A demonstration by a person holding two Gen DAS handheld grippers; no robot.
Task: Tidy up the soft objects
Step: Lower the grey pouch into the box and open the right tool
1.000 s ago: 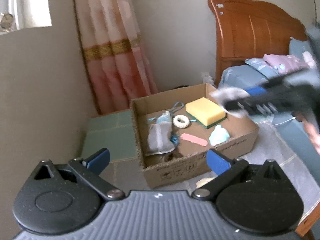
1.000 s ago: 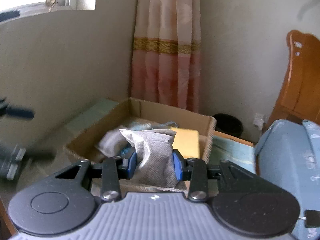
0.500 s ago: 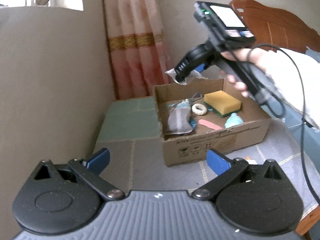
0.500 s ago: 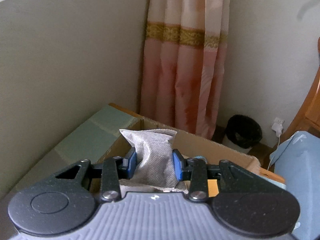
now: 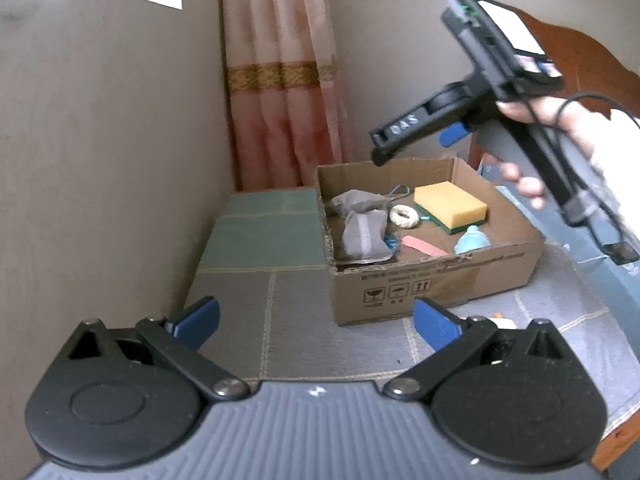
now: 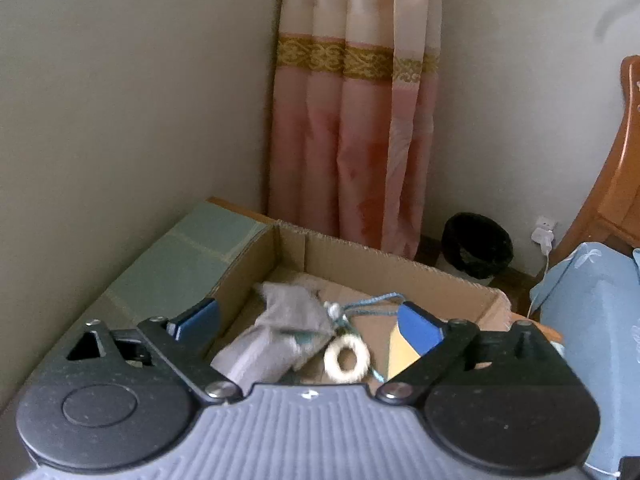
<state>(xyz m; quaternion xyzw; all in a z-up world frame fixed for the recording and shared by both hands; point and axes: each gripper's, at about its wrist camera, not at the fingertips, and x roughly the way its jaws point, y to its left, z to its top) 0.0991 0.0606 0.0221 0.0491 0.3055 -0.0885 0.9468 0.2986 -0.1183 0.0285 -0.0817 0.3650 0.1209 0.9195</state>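
Note:
A cardboard box (image 5: 436,284) stands on the table; its back wall shows in the right wrist view (image 6: 360,256). Inside lie two grey cloth pouches (image 5: 362,232) (image 6: 280,320), a yellow sponge (image 5: 450,204), a white ring (image 5: 404,216) (image 6: 346,358), a pink strip (image 5: 424,246) and a pale blue item (image 5: 472,240). My right gripper (image 6: 310,324) is open and empty, hovering above the box; it also shows in the left wrist view (image 5: 420,136). My left gripper (image 5: 316,320) is open and empty, low over the table in front of the box.
A grey-green checked cloth (image 5: 260,240) covers the table, which meets the wall on the left. A pink curtain (image 6: 352,132) hangs behind. A black bin (image 6: 476,244), a wooden headboard (image 5: 592,72) and blue bedding (image 6: 588,300) are to the right.
My right gripper has opened and let go of the grey pouch, which now lies in the box beside the other one. My left gripper has moved a little closer.

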